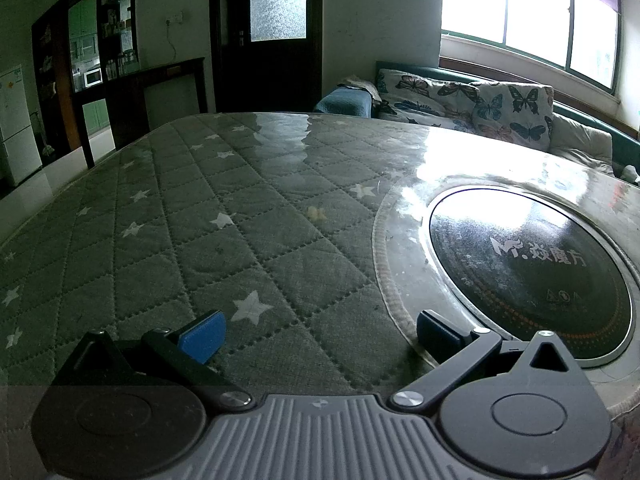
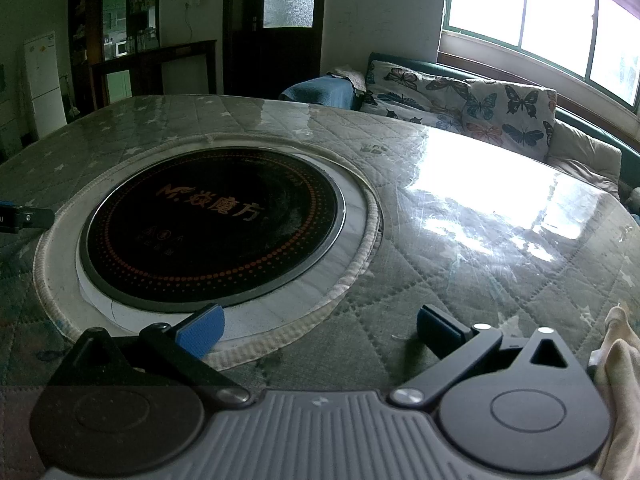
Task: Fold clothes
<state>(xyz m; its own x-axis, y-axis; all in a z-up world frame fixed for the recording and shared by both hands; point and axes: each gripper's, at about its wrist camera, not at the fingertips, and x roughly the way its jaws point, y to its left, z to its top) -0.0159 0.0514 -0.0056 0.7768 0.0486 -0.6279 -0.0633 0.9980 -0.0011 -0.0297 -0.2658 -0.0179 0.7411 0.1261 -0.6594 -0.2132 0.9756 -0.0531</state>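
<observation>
A cream-coloured piece of cloth (image 2: pixel 618 384) shows only at the right edge of the right wrist view, beside my right gripper's body; most of it is out of frame. My right gripper (image 2: pixel 320 334) stands open over the quilted table cover (image 2: pixel 460 280), nothing between its blue pads. My left gripper (image 1: pixel 320 334) is open too, low over the star-patterned cover (image 1: pixel 180 220), with nothing held. One finger of the left gripper (image 2: pixel 24 216) pokes in at the left edge of the right wrist view. No garment shows in the left wrist view.
A round black cooktop (image 2: pixel 212 228) (image 1: pixel 528 272) with a white ring sits set into the table between the grippers. A sofa with butterfly cushions (image 2: pixel 460 108) runs along the far right under the window. A dark door (image 1: pixel 266 36) and shelves stand behind.
</observation>
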